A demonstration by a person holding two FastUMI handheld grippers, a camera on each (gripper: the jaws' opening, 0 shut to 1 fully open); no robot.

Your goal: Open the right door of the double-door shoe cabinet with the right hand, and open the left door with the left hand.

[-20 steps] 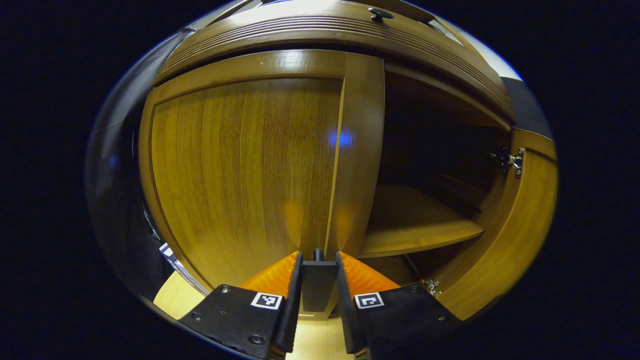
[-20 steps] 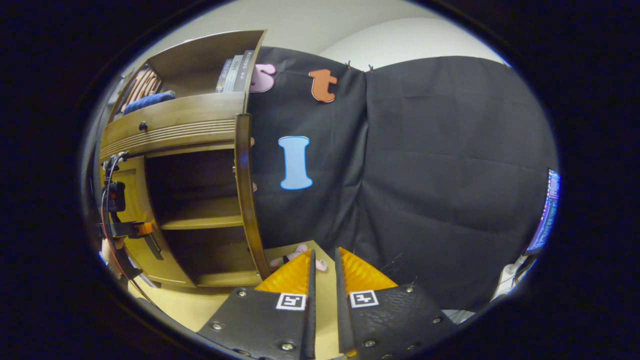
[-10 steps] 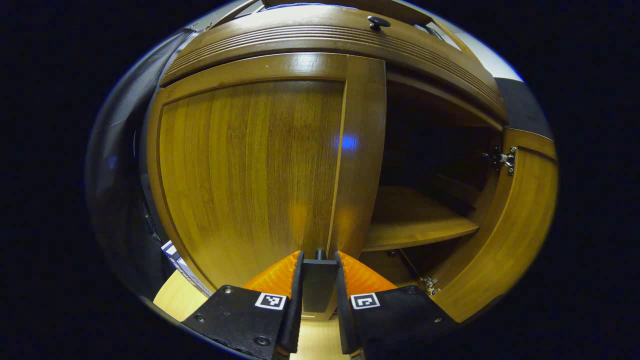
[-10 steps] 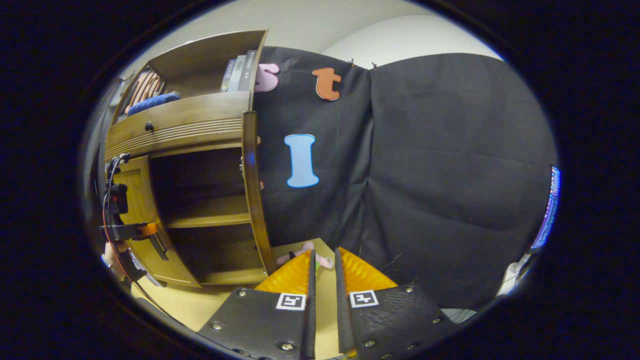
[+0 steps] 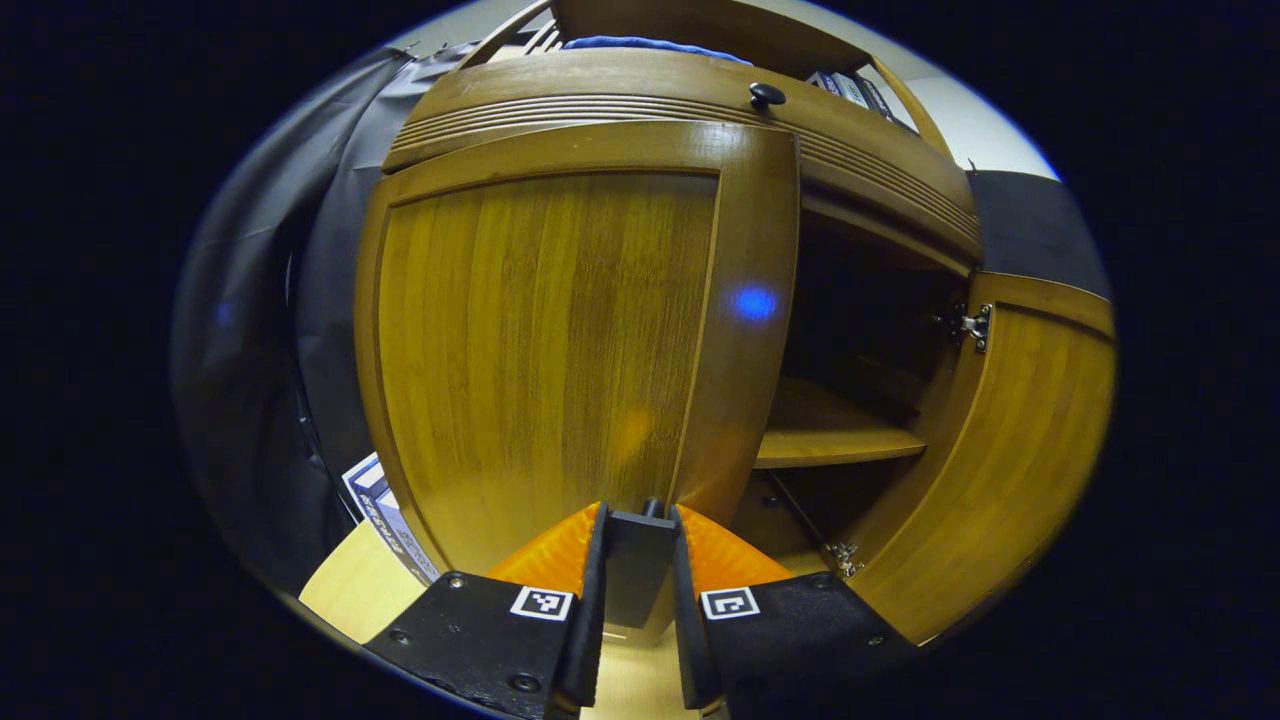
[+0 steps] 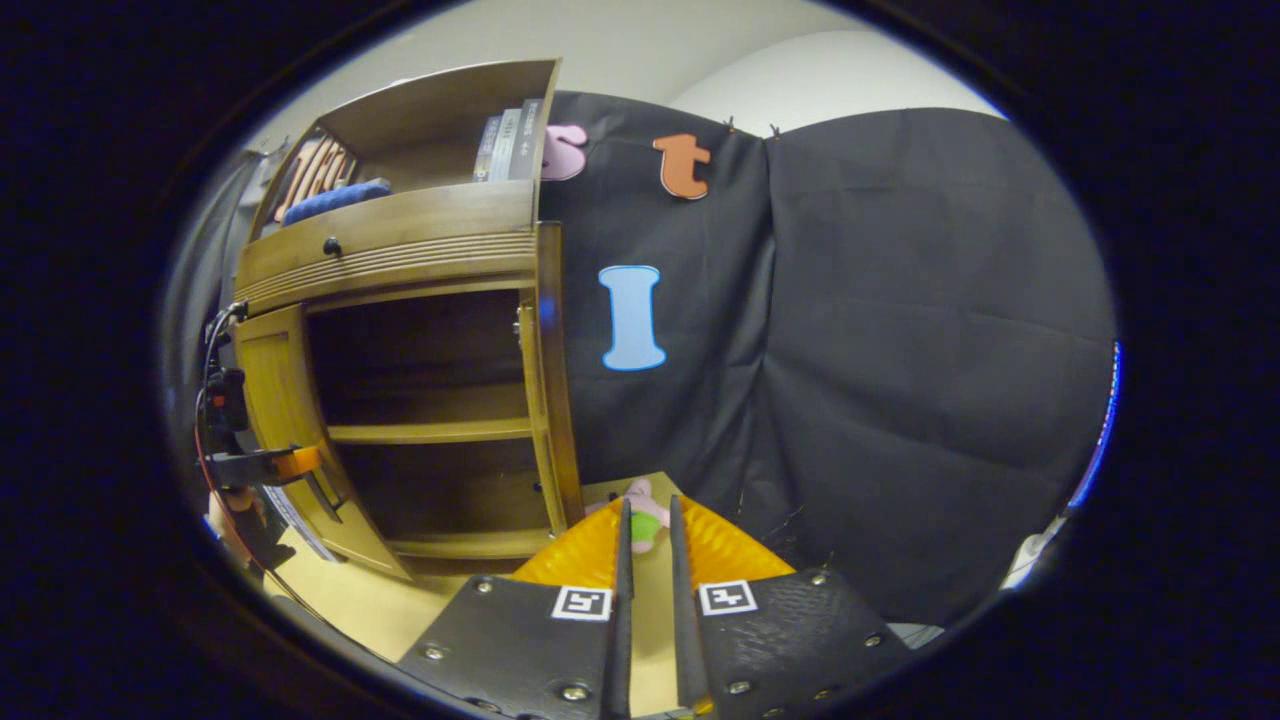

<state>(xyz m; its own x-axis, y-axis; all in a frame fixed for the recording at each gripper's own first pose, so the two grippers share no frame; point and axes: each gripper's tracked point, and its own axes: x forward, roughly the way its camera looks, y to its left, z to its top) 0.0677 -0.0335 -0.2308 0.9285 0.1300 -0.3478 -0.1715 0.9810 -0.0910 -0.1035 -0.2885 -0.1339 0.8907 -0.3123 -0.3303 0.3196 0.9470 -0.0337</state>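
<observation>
Here the left gripper (image 5: 638, 545) clamps the left door (image 5: 560, 340) handle (image 5: 636, 560) at 6 o'clock; the right gripper (image 6: 646, 540) sits nearly closed, empty, right door (image 6: 552, 380) swung open.

Black cloth wall (image 6: 880, 330) under a pale wall (image 6: 640, 40); light wooden floor (image 6: 350, 610).

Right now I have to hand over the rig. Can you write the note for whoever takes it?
Left gripper: shut on the left door's handle, left door partly swung out.
Right gripper: nearly closed, holding nothing, off to the side of the cabinet.
Right door: wide open, shelf visible inside. Done.
Left to do: pull the left door fully open, then release.
</observation>
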